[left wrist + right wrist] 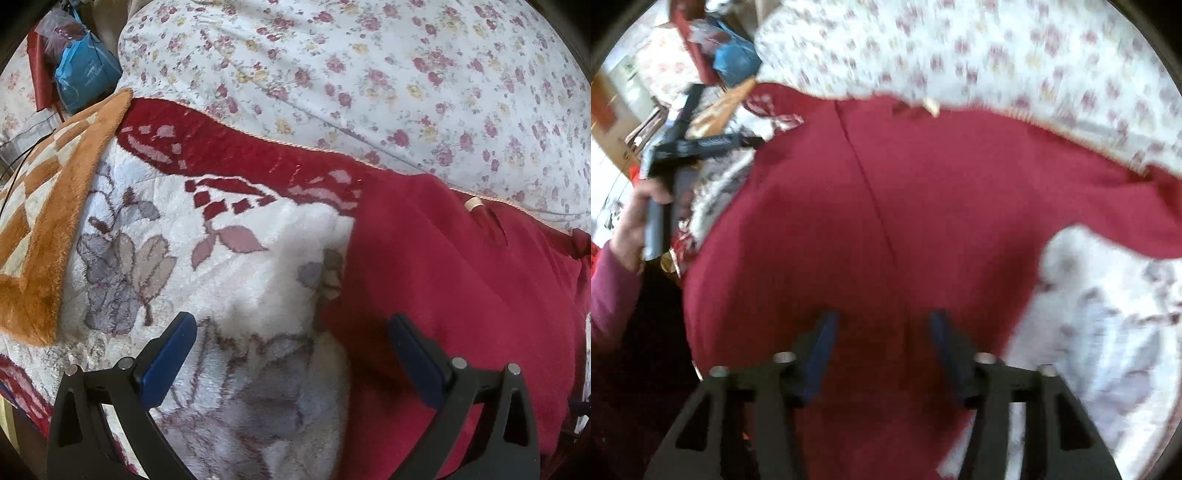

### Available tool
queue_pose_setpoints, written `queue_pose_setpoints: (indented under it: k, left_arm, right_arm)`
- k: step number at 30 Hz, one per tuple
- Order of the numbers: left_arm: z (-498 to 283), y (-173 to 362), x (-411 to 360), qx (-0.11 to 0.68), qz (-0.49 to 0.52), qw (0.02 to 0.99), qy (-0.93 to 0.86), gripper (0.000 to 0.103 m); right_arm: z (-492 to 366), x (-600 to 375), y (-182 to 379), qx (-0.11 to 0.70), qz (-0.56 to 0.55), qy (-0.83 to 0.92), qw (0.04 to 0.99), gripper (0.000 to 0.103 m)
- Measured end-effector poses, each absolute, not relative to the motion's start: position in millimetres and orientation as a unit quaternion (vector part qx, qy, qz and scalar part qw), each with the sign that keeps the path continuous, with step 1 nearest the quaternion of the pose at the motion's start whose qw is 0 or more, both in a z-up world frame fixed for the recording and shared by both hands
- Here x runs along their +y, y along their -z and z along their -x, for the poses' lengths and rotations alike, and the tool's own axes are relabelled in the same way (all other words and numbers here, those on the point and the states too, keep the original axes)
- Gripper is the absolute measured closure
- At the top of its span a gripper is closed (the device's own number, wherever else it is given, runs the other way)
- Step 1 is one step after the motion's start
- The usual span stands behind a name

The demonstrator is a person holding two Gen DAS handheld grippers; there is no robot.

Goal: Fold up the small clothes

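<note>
A dark red garment (461, 280) lies spread on a fleecy white blanket (229, 280) with a red border and flower print. It has a small cream tag (473, 203) near its far edge. In the right wrist view the garment (886, 206) fills the middle, with a sleeve (1137, 218) reaching right. My left gripper (291, 326) is open above the garment's left edge, holding nothing. My right gripper (882, 321) is open above the garment's near part, empty. The left gripper body (679, 147) shows at the left, held by a hand.
A floral white sheet (388, 66) lies beyond the blanket. An orange and cream checked blanket (48, 206) lies at the left. A blue plastic bag (85, 70) and red items sit at the far left. The right wrist view is blurred.
</note>
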State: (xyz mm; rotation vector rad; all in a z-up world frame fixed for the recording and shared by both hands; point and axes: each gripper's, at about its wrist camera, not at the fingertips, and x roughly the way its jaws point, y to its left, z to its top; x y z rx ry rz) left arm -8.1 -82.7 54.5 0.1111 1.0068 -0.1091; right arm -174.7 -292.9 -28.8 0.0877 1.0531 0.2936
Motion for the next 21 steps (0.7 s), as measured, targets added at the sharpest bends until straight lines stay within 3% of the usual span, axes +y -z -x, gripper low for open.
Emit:
queue_pose_setpoints:
  k: [1,2,4,8,15,21]
  left_arm:
    - [6.9,-53.3,-80.1,0.484,-0.052,0.872,0.048,0.0]
    - [5.4,-52.1,-77.2,0.487,-0.049,0.871,0.043,0.0]
    - [3.1,-51.3,-73.9,0.49,-0.043,0.87,0.039,0.0]
    - [0.8,-52.4,-74.8,0.488,-0.041,0.871,0.033,0.0]
    - [-0.5,-50.8,-78.8,0.487,-0.057,0.871,0.031,0.0]
    - [-4.3,-47.1,-75.5,0.495,-0.057,0.866,0.028,0.0]
  right_arm:
    - [173.6,-283.3,24.2,0.491,-0.009,-0.145,0.859,0.078]
    - [175.0,-272.9,18.8,0.489,0.023,-0.158,0.858,0.093]
    - [174.5,-259.3,2.5,0.479,0.086,-0.156,0.86,0.098]
    - [159.0,-265.1,-21.0,0.454,0.159,-0.132,0.867,0.098]
    - [112.6,-327.9,-49.5,0.388,0.19,-0.008,0.902,0.099]
    - [75.9,-361.9,-23.3,0.436,0.153,0.03,0.886,0.099]
